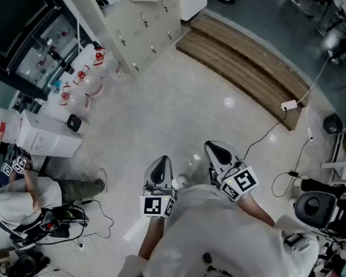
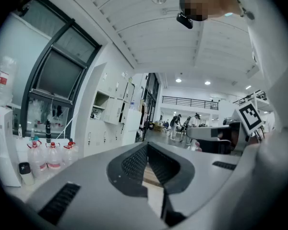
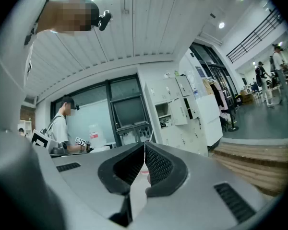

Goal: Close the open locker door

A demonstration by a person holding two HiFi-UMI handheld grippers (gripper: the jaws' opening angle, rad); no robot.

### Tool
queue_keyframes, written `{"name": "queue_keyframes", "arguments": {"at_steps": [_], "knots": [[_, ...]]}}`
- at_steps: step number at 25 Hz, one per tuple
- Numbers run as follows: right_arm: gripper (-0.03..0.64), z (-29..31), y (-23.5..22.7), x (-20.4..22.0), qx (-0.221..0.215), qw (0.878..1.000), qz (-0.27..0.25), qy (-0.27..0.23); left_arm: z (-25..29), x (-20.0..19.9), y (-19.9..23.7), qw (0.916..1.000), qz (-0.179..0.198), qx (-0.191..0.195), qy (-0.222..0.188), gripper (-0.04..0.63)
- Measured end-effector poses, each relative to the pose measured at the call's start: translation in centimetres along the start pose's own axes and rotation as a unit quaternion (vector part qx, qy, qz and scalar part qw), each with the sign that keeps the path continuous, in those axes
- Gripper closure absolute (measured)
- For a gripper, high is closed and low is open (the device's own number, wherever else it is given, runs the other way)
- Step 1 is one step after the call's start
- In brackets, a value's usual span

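The bank of pale grey lockers point(image 1: 144, 22) stands far ahead at the top of the head view. One upper compartment point(image 3: 162, 111) is open, its door point(image 3: 178, 111) swung out to the right; the same open compartment point(image 2: 100, 105) shows in the left gripper view. My left gripper point(image 1: 161, 161) and right gripper point(image 1: 215, 149) are held side by side low in front of my body, pointing towards the lockers and well short of them. The left gripper point(image 2: 147, 145) is shut with nothing in it. The right gripper point(image 3: 144, 145) is also shut and holds nothing.
Several red-capped water bottles point(image 1: 81, 74) and a white box-shaped unit point(image 1: 46, 134) stand at the left by a glass wall. A wooden platform point(image 1: 242, 68) runs along the right, with a power strip point(image 1: 288, 105) and cables. Another person point(image 1: 17, 195) crouches at lower left. A chair point(image 1: 314, 206) is at the right.
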State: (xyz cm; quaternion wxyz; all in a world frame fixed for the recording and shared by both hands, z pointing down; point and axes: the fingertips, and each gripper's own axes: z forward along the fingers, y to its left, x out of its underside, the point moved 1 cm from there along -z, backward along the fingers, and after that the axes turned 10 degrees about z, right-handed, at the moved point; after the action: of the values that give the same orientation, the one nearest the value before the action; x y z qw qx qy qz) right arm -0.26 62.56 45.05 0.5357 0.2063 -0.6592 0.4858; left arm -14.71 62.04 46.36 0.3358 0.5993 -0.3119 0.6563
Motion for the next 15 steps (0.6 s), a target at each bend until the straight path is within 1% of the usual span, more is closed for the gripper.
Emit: {"name": "queue_keyframes", "arguments": {"at_steps": [5,7,10,12,15], "knots": [[0.586,-4.5,0.9,-0.1,0.010,1.000,-0.015,-0.003,-1.8,-1.5,-3.4,0.9999,-0.009,-0.005,-0.014,0.588],[0.586,-6.6,0.3,-0.5,0.012,1.000,-0.014,-0.004,-1.5,-1.5,-5.9,0.9998,-0.014,0.004,-0.013,0.588],[0.586,-9.8,-1.2,-0.4,0.020,1.000,-0.006,0.001,-0.7,-1.9,-9.9,0.9989,-0.039,0.021,-0.016,0.588],[0.586,-11.8,-2.3,-0.4,0.022,1.000,-0.004,0.007,-0.4,-2.4,-12.3,0.9983,-0.050,0.023,-0.021,0.588],[0.586,-13.6,-3.1,-0.8,0.014,1.000,-0.011,0.006,-0.5,-3.4,-15.3,0.9987,-0.031,0.030,-0.026,0.588]]}}
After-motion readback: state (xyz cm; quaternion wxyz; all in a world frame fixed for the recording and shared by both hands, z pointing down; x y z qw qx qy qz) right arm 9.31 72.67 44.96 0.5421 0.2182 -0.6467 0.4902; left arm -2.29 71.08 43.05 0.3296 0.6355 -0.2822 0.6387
